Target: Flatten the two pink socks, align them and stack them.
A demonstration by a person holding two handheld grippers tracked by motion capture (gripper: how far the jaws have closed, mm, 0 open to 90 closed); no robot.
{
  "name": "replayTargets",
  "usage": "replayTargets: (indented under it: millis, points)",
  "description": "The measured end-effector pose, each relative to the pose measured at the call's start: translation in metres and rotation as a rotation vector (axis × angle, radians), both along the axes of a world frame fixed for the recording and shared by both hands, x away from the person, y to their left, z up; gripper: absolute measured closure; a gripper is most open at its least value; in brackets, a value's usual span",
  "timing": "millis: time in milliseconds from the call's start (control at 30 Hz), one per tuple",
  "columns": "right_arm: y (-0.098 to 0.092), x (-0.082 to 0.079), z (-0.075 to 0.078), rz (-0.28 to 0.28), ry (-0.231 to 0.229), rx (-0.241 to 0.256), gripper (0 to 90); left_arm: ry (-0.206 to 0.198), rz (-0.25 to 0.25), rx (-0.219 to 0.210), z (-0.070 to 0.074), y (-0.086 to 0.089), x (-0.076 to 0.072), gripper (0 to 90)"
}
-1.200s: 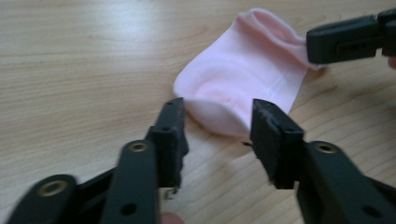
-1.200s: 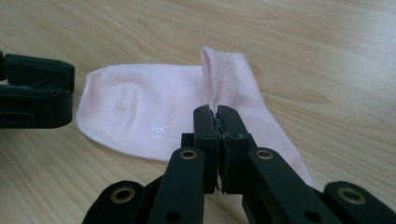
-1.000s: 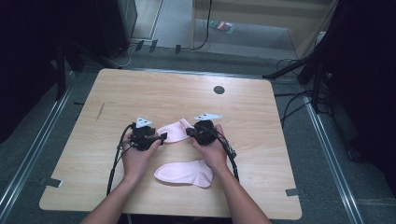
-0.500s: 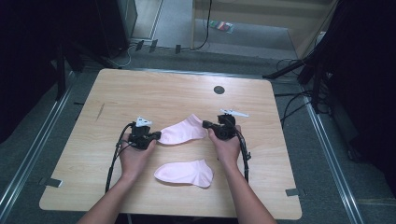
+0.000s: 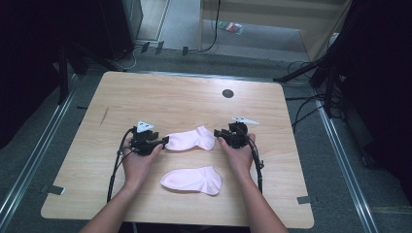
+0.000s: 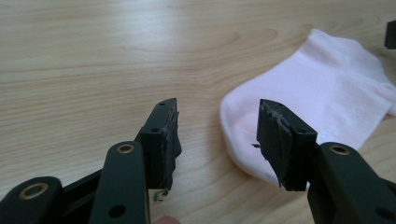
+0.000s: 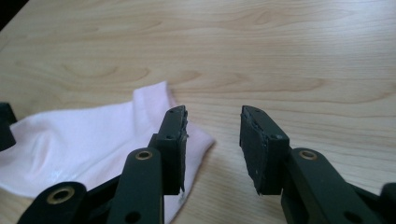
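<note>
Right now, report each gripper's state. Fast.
Left gripper: open, holding nothing, jaws at the toe end of the far pink sock.
Right gripper: open, holding nothing, jaws at that sock's other end.

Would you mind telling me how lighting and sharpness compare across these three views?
High view: the table is evenly lit, its surroundings nearly black, fine detail soft. Left gripper view: soft glare on the wood, the pink sock slightly washed out. Right gripper view: the jaws are sharp, the far wood blurs.

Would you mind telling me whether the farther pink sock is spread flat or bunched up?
Spread flat: the farther sock lies stretched on the table.
</note>
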State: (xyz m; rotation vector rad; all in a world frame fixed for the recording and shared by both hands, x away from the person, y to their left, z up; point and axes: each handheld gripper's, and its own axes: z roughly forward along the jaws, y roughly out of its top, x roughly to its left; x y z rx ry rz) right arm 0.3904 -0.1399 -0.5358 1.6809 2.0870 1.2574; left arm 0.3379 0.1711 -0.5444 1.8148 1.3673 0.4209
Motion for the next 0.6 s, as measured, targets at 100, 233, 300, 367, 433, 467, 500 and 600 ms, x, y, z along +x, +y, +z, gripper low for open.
replayTargets:
  millis: [100, 233, 300, 367, 433, 467, 500, 600]
  points:
    - [0.009, -0.003, -0.001, 0.032, -0.019, -0.054, 61.8, -0.010, 0.002, 0.024, -0.001, -0.006, -0.001, 48.5]
    - [0.022, -0.007, -0.002, 0.077, -0.085, -0.128, 55.5, -0.003, 0.012, 0.054, -0.003, -0.009, 0.000, 53.3]
    - [0.028, -0.009, -0.003, 0.112, -0.104, -0.178, 54.0, -0.006, 0.013, 0.076, -0.004, -0.009, 0.000, 62.3]
    - [0.031, -0.010, -0.004, 0.115, -0.099, -0.218, 56.1, -0.005, 0.008, 0.085, -0.004, -0.008, 0.000, 68.3]
    - [0.031, -0.011, -0.006, 0.109, -0.092, -0.241, 58.9, -0.006, 0.005, 0.086, -0.004, -0.008, 0.000, 71.8]
    - [0.031, -0.012, -0.006, 0.103, -0.096, -0.244, 60.4, -0.003, -0.001, 0.088, -0.004, -0.008, 0.000, 74.5]
    - [0.032, -0.012, -0.006, 0.101, -0.099, -0.251, 62.6, -0.003, -0.004, 0.084, -0.005, -0.008, 0.000, 76.3]
    - [0.034, -0.016, -0.007, 0.115, -0.123, -0.287, 71.3, 0.006, -0.012, 0.057, -0.006, -0.007, 0.000, 81.2]
